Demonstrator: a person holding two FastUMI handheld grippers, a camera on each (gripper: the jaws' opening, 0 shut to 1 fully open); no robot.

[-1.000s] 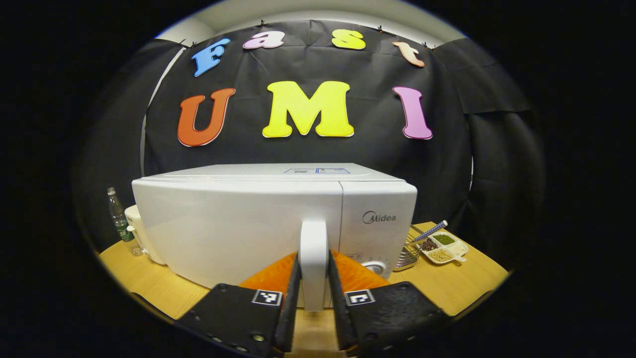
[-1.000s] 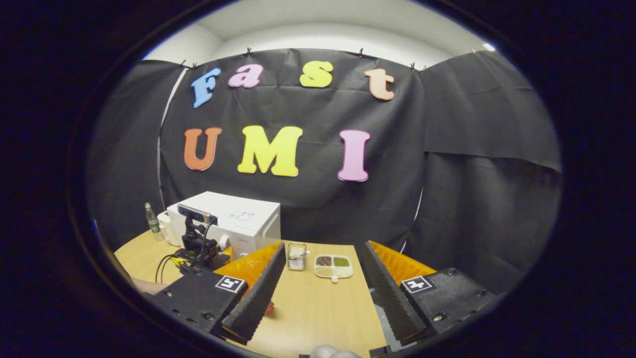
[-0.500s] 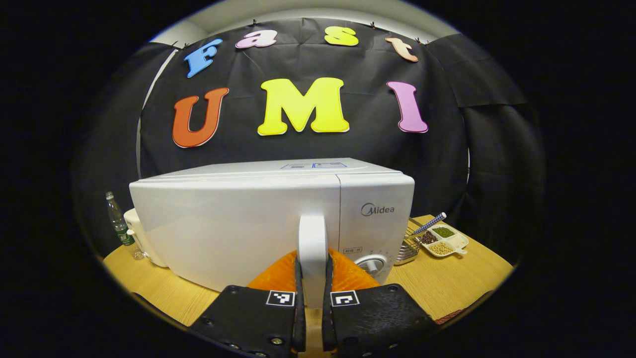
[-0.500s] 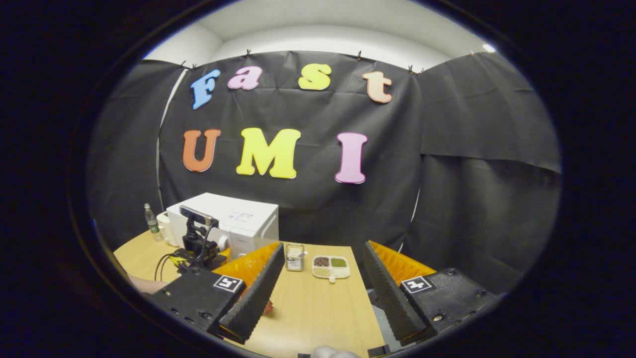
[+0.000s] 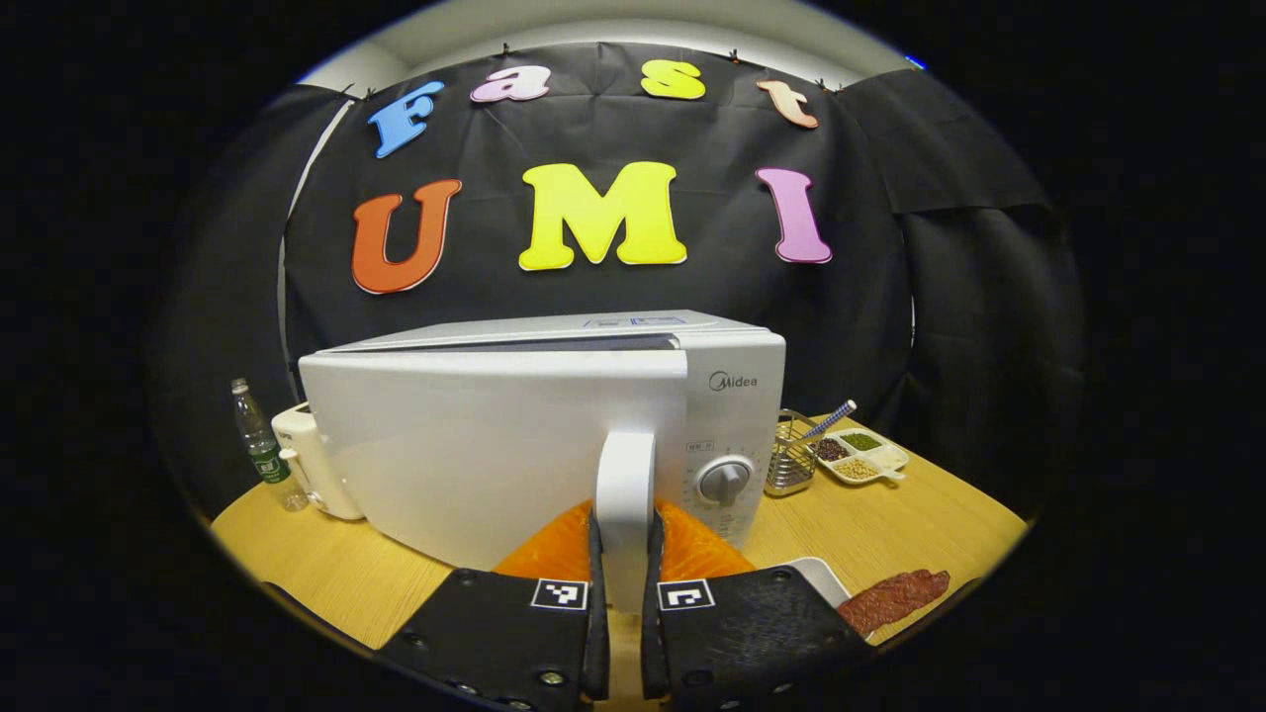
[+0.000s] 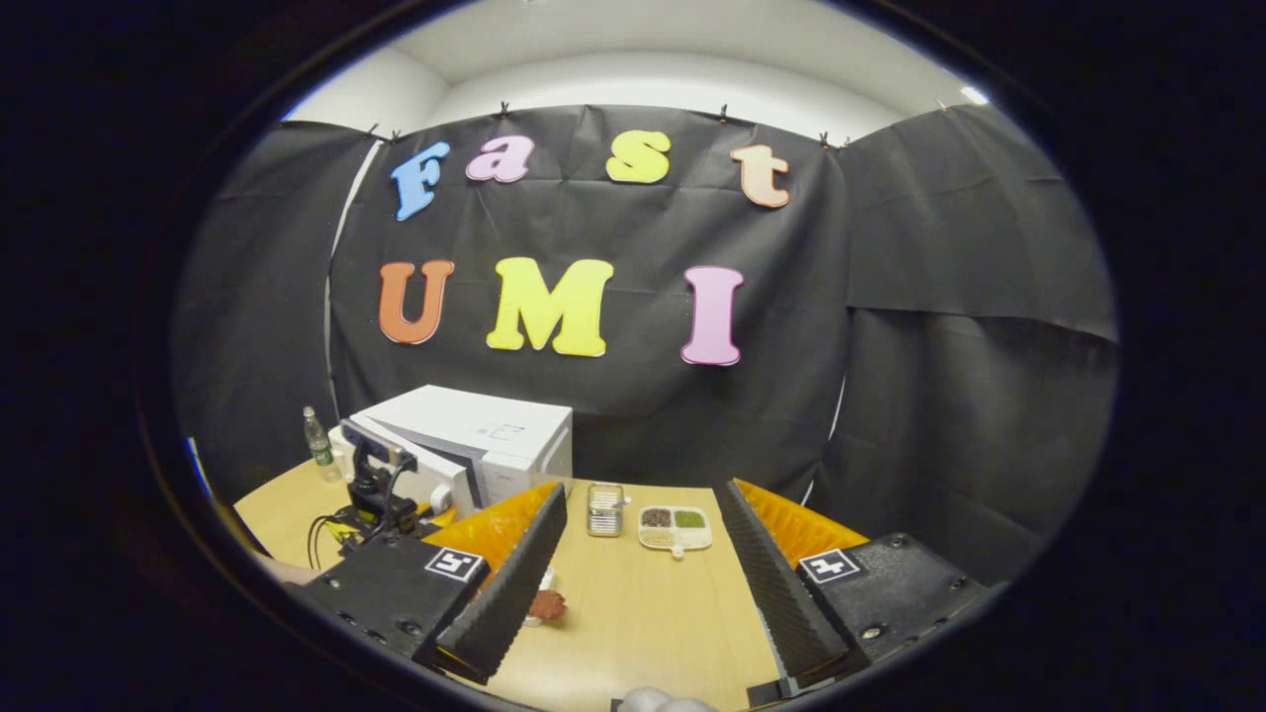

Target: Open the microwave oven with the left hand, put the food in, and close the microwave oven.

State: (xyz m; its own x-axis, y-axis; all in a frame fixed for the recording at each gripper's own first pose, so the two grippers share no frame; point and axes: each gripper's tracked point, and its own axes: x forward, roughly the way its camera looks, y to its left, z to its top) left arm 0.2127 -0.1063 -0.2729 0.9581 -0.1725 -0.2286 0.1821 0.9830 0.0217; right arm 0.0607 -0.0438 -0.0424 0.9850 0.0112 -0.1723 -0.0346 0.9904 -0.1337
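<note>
Pinching the door handle of the microwave between both fingers of the left gripper, with the door cracked at its right edge, a dark gap showing along the top. Probably best: pulling along the door's arc around the hinge at nine o'clock, keeping the grip square so the handle is not slipping out, and holding the oven from sliding on the table. Sitting straight ahead at twelve o'clock from the jaws, the handle. Lying at about four o'clock from those jaws, the reddish food on a white plate. Waiting well apart with fingers spread wide and holding nothing, the right gripper; food at about seven o'clock, just beside its left finger.
</note>
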